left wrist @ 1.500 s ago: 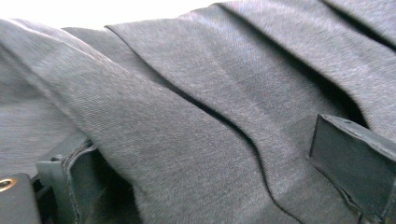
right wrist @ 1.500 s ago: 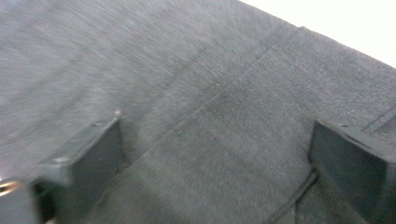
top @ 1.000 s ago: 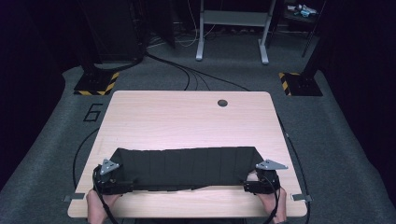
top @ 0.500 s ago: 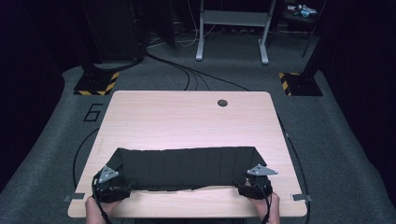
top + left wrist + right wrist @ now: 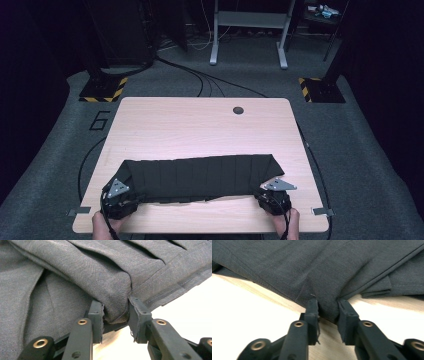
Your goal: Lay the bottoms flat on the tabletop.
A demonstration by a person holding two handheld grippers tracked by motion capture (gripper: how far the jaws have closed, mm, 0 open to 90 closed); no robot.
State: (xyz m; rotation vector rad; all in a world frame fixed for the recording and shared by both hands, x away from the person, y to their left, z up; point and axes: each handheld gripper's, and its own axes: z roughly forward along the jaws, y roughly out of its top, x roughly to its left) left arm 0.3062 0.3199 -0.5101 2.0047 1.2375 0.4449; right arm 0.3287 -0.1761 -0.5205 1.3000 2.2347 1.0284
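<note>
Dark cloth (image 5: 200,176) is being laid folded, long band across near half of table (image 5: 200,125); left gripper (image 5: 119,200) jaws just being closed, cloth bunch (image 5: 117,302) being pinched at left end; right gripper (image 5: 272,197) jaws likewise being closed, fold (image 5: 328,305) being pinched at right end

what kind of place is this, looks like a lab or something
Probably a lab or recording studio: a bare wooden table on grey carpet, hazard-striped stand bases, and cables running across the dark floor.
</note>
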